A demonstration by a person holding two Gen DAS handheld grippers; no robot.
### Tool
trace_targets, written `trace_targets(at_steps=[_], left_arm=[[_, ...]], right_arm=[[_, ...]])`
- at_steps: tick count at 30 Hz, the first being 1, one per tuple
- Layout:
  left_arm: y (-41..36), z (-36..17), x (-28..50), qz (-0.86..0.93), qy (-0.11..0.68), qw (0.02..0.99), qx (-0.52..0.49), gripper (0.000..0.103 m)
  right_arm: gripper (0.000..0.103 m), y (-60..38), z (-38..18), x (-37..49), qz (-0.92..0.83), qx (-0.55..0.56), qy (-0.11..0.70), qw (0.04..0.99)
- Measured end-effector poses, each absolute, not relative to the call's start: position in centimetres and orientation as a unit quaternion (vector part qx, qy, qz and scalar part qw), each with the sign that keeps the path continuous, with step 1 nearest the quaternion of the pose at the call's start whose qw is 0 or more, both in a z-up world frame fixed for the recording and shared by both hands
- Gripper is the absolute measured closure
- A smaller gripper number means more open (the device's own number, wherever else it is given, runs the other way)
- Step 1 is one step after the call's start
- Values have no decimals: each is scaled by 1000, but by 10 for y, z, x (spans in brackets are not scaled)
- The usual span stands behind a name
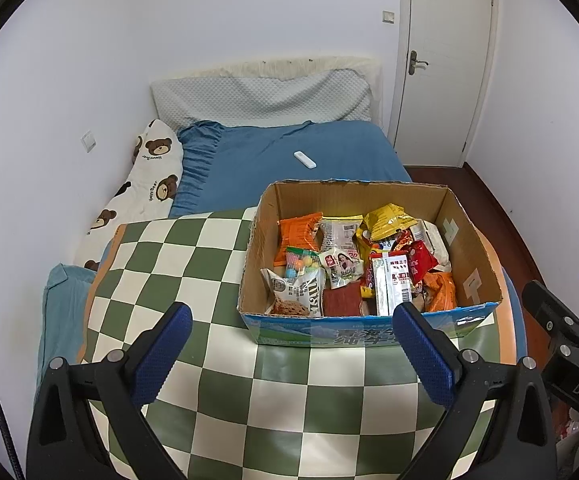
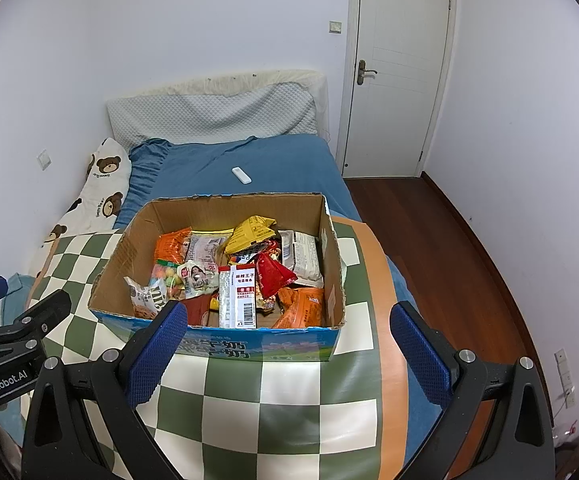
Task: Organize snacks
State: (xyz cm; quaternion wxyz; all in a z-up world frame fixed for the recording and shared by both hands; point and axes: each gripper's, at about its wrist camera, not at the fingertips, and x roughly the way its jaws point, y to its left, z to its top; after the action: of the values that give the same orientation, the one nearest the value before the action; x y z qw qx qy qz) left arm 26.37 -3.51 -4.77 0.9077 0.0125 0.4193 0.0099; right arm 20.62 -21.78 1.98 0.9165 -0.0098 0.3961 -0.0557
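An open cardboard box [image 1: 267, 216] [image 2: 113, 256] sits on a green-and-cream checkered mat [image 1: 193, 248] [image 2: 289, 408] on the bed. It holds several snack packets: an orange bag [image 1: 297, 236], a yellow bag [image 1: 387, 220] [image 2: 249, 232], a red packet [image 1: 421, 262] [image 2: 273, 276], a white box with a barcode [image 1: 391, 284] [image 2: 237, 296] and a cookie packet [image 1: 295, 294]. My left gripper [image 1: 291, 350] is open and empty, just in front of the box. My right gripper [image 2: 287, 354] is open and empty, in front of the box's near wall.
A blue bedsheet [image 1: 273, 160] with a white remote [image 1: 304, 159] [image 2: 241, 175] lies beyond the box. A bear-print pillow [image 1: 145, 184] lies along the left wall. A white door [image 1: 445, 60] and dark wood floor [image 2: 441, 240] are at the right.
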Motion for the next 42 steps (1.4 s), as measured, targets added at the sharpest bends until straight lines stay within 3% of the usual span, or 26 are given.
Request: trace_targets(at_steps=[42], left_arm=[[-36, -38, 262, -2, 410, 912, 16, 0]], right_arm=[[0, -215, 22, 202, -59, -7, 394, 917]])
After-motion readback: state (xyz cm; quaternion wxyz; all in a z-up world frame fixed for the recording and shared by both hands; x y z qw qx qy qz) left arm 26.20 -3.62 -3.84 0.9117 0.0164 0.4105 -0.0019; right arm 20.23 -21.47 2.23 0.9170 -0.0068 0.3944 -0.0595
